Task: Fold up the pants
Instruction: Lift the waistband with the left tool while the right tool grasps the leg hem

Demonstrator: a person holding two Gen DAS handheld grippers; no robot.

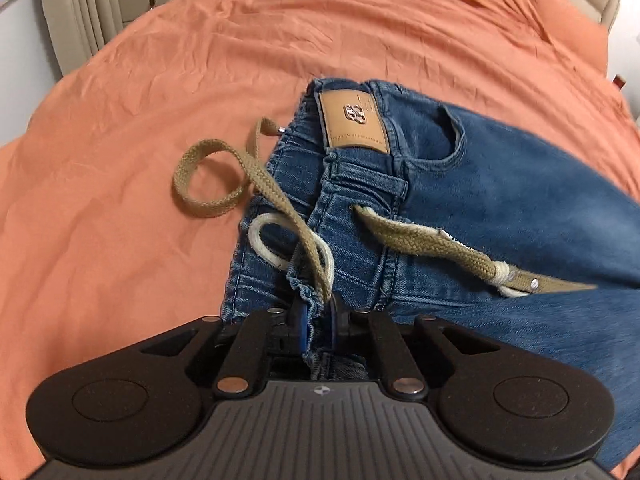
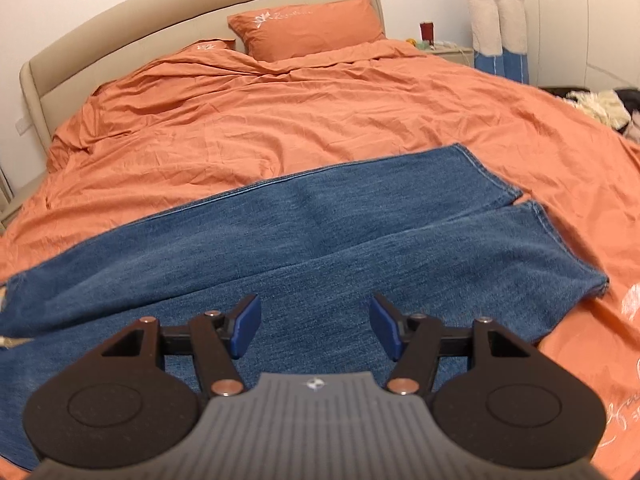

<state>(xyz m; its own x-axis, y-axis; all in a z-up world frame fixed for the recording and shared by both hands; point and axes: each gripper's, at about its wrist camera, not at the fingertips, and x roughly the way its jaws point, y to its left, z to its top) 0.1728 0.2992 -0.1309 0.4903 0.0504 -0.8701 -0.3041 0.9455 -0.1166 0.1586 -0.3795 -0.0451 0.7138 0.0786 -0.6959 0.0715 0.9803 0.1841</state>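
Observation:
Blue jeans (image 1: 500, 184) lie on the orange bed, waistband toward the left wrist view, with a tan leather patch (image 1: 354, 118) and a khaki drawstring (image 1: 224, 172) looping onto the sheet. My left gripper (image 1: 318, 322) is shut on the waistband's near edge, cloth bunched between the blue pads. In the right wrist view the two legs (image 2: 320, 232) stretch to the right, hems (image 2: 532, 208) side by side. My right gripper (image 2: 314, 328) is open and empty, hovering just over the leg fabric.
The orange duvet (image 2: 280, 112) covers the bed. Two orange pillows (image 2: 308, 26) lean on the beige headboard (image 2: 120, 12). A nightstand with small items (image 2: 440, 46) and plush toys (image 2: 496, 20) stand at the far right; clothes (image 2: 600, 106) lie beyond the bed's right edge.

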